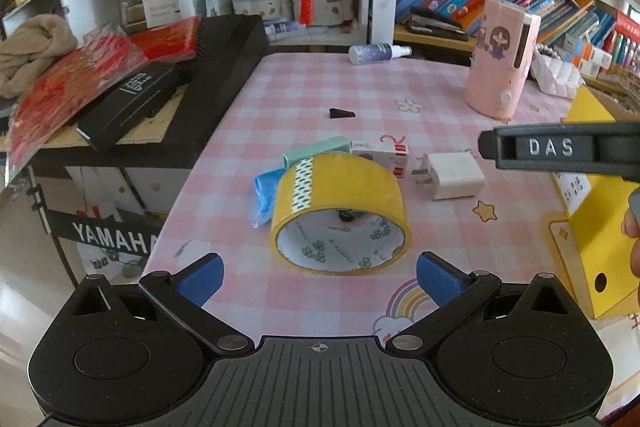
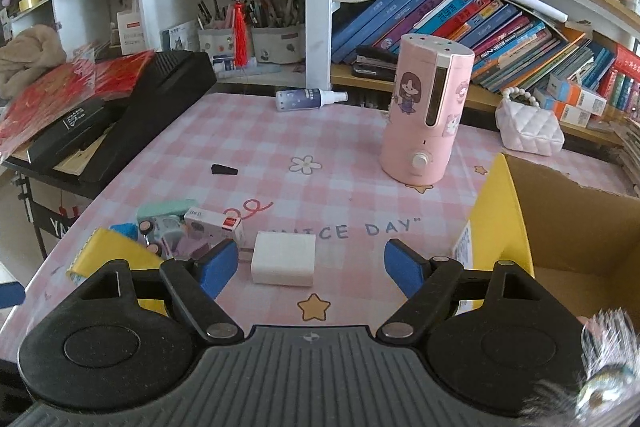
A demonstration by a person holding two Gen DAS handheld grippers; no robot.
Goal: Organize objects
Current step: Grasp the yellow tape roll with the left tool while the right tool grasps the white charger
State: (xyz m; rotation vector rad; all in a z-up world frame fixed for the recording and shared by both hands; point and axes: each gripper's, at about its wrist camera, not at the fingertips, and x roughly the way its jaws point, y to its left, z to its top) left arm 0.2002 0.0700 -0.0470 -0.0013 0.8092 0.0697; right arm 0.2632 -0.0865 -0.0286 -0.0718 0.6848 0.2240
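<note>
Yellow tape roll is seen on its side near the front of the desk, just ahead of the left claw, open core facing the camera. Left claw jaws are spread wide, nothing between the blue pads, tape not touched. A small dark item inside the tape core is too small to make out. Behind the tape, a mint box, a blue packet and a small white-and-red box are partly hidden by it. In the right wrist view the tape roll is cut off behind the claw frame, only a yellow edge showing.

White charger lies flat between the right claw's spread fingers, closer to the left pad; contact cannot be told. Right claw jaws are held apart, nothing gripped. In the left view the right claw's arm, marked "DAS", enters from the right, with fingertips of a hand cut off at the edge.

A yellow cardboard box stands open at the right edge of the desk, its contents mostly out of frame; a blurred shiny thing at the lower right corner is unreadable. The desk is covered by a pink checked cloth with printed stars. A pink humidifier, a spray bottle lying down and a small black wedge are set farther back. Bookshelves fill the wall behind; a black keyboard stands at the left.
</note>
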